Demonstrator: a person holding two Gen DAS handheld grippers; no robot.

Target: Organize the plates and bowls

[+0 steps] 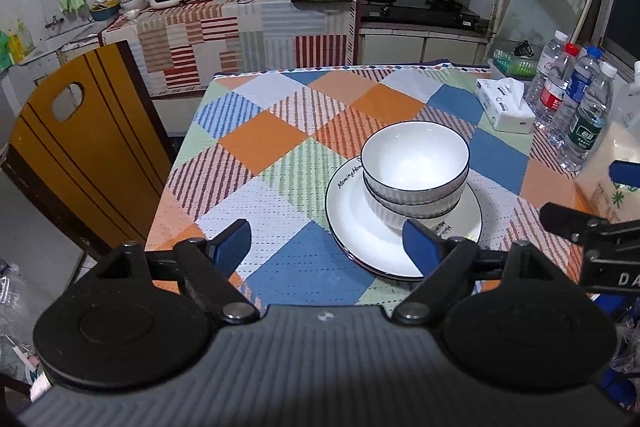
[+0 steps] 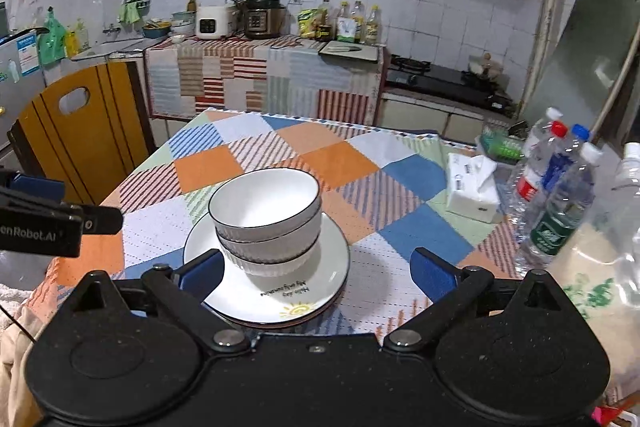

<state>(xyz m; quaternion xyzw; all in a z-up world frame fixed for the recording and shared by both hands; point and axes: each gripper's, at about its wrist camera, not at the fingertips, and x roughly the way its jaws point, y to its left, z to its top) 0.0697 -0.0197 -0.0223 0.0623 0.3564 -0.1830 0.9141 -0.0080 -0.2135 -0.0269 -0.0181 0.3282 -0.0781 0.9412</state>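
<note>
Two white bowls with dark rims (image 1: 416, 163) (image 2: 266, 205) sit nested on stacked white plates (image 1: 352, 223) (image 2: 320, 267) on the checked tablecloth. My left gripper (image 1: 328, 243) is open and empty, above the near table edge, left of the stack. My right gripper (image 2: 316, 271) is open and empty, its jaws spread on either side of the plates' near rim, above them. Each gripper shows at the edge of the other's view, the right one in the left wrist view (image 1: 592, 227) and the left one in the right wrist view (image 2: 60, 223).
A tissue pack (image 1: 506, 105) (image 2: 472, 187), several water bottles (image 1: 576, 107) (image 2: 556, 195) and a rice bag (image 1: 612, 167) stand along the table's right side. A wooden chair (image 1: 80, 143) (image 2: 84, 131) stands at the left. The kitchen counter is behind.
</note>
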